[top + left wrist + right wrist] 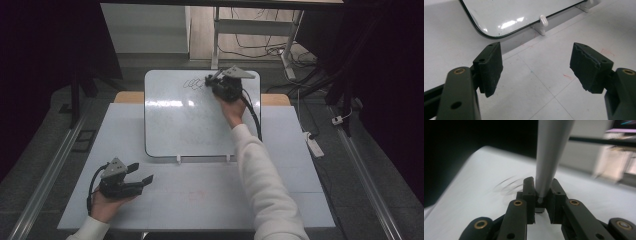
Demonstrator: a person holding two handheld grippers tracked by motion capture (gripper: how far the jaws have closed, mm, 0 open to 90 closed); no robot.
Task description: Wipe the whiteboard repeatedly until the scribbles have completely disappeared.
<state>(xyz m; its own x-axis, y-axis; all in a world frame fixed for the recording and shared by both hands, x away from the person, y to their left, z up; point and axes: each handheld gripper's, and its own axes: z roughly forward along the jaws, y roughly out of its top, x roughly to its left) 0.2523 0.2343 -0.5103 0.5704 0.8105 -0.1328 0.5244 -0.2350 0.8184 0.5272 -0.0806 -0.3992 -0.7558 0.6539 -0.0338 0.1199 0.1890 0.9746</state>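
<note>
glossy whiteboard (190,125), matt table (210,195)

Whiteboard (195,125) lies on the worktop (200,200), toward its far edge. Scribbles (194,83) sit near the whiteboard's far edge. Right hand-held gripper (212,79), clamping a marker (550,157), is over the whiteboard's far right corner. Left hand-held gripper (141,172) is near the whiteboard's near left corner, on the worktop.

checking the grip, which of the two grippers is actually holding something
The right gripper, up at the whiteboard's far edge, is shut on a grey pen. The left gripper rests open over the table.
</note>
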